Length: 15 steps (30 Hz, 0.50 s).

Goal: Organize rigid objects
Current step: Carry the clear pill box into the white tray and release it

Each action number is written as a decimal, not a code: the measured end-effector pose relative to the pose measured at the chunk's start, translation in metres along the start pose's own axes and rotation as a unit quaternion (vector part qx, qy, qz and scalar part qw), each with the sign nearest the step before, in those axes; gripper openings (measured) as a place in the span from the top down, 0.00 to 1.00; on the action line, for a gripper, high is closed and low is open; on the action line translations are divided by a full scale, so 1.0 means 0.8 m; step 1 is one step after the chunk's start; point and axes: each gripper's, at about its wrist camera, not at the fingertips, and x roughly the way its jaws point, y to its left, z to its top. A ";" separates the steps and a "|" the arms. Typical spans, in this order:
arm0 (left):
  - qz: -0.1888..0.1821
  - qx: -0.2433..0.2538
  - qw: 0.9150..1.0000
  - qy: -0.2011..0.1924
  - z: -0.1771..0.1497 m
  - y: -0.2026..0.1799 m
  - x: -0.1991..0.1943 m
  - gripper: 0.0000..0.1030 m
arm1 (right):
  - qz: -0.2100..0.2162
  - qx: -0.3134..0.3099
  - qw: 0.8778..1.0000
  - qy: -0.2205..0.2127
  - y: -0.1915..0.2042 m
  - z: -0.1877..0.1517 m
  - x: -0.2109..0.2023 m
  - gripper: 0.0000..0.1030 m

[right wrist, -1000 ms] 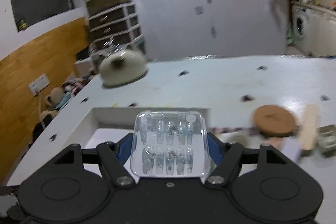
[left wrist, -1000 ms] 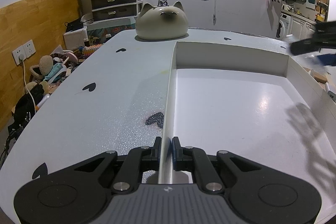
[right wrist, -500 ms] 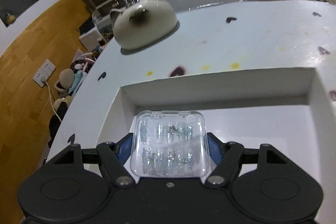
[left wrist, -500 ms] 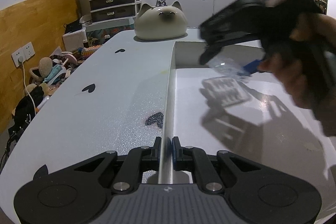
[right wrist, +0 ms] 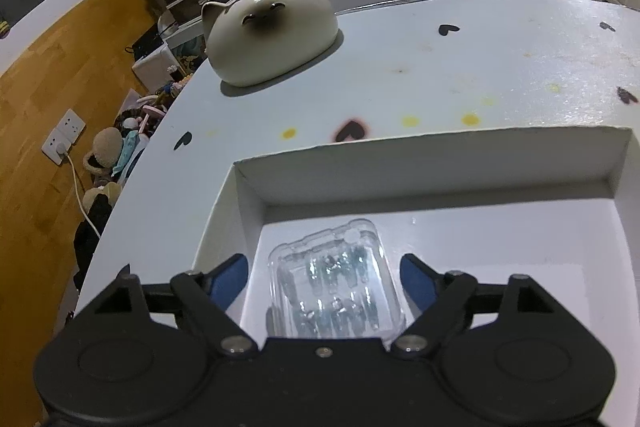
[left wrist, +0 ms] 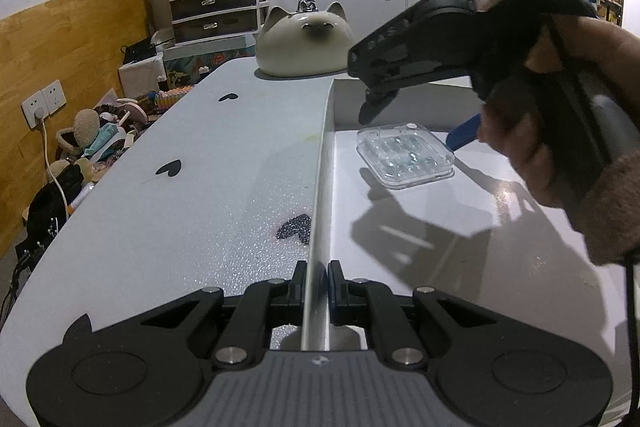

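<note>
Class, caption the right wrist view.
Open right gripper above clear plastic case lying in white tray.

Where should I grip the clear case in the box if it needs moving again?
Grip the clear case across its two long side edges, coming from above like the right gripper now straddling it open: it lies flat on the box floor, too low for a sideways approach.

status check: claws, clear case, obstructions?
Left claw shut on tray wall. Right claw open, above clear case lying in tray. Nothing blocking.
</note>
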 end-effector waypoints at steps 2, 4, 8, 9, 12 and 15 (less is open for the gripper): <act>0.000 -0.002 1.000 0.000 0.000 0.000 0.000 0.91 | 0.001 -0.007 1.000 0.002 -0.002 -0.002 -0.004 0.19; 0.000 -0.002 1.000 -0.001 0.000 0.000 0.000 0.91 | 0.002 -0.013 1.000 0.003 -0.004 -0.005 -0.008 0.19; -0.001 -0.002 1.000 -0.001 0.000 0.001 0.000 0.91 | 0.006 -0.023 1.000 0.001 -0.009 -0.010 -0.020 0.17; -0.001 -0.002 1.000 -0.001 0.000 0.001 0.000 0.91 | 0.010 -0.027 1.000 0.001 -0.010 -0.013 -0.025 0.16; -0.001 -0.002 1.000 -0.001 0.000 0.001 0.000 0.91 | 0.021 -0.040 0.999 -0.002 -0.012 -0.019 -0.038 0.15; 0.000 -0.002 1.000 -0.001 0.000 0.001 0.000 0.91 | 0.033 -0.052 0.998 -0.013 -0.016 -0.026 -0.058 0.14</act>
